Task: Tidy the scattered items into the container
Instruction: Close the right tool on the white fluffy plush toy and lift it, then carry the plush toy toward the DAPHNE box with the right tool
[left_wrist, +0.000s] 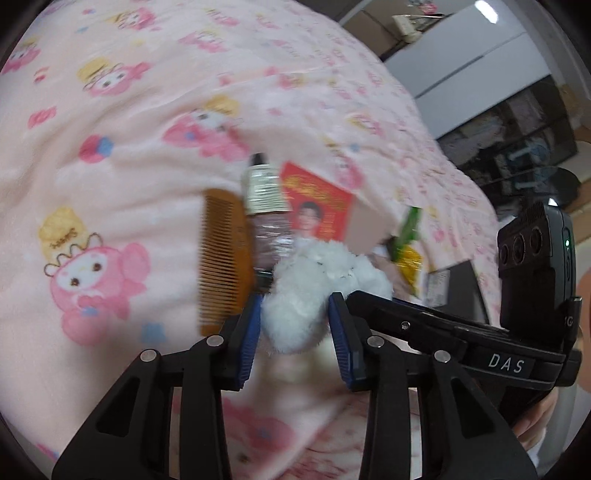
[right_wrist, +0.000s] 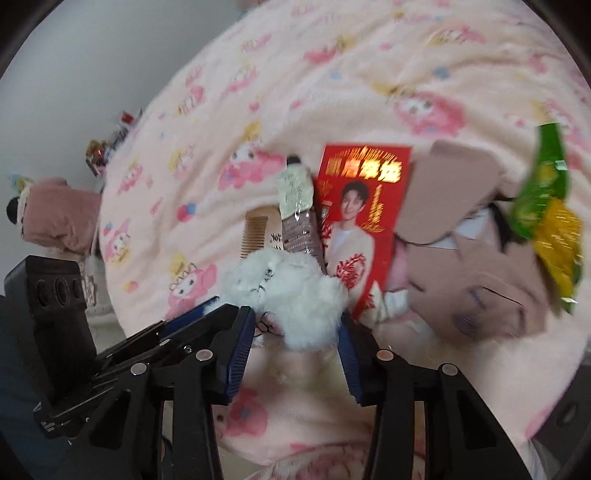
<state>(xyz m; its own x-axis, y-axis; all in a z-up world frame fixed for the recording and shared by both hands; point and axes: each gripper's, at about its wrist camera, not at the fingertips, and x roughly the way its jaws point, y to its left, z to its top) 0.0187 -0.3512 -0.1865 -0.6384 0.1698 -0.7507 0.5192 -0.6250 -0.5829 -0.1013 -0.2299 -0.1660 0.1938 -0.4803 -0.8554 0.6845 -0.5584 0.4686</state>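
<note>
A white fluffy plush toy (left_wrist: 325, 273) (right_wrist: 288, 284) hangs between both grippers above the pink cartoon blanket. My left gripper (left_wrist: 295, 302) has its blue pads pressed into the fur on both sides. My right gripper (right_wrist: 297, 317) straddles the same toy; its right pad touches the fur and a small gap shows at its left pad. Behind the toy lie a brown comb (left_wrist: 221, 258) (right_wrist: 255, 229), a small labelled bottle (left_wrist: 264, 199) (right_wrist: 295, 206) and a red envelope with a photo (left_wrist: 317, 199) (right_wrist: 362, 206). The open pinkish cardboard box (right_wrist: 461, 236) (left_wrist: 365, 225) stands to the right.
A green and yellow snack packet (right_wrist: 546, 206) (left_wrist: 406, 240) sticks out at the box's far side. A pink soft bundle (right_wrist: 55, 214) lies at the bed's left edge by the wall. White cabinets (left_wrist: 480, 74) and a fan (left_wrist: 535, 177) stand beyond the bed's right side.
</note>
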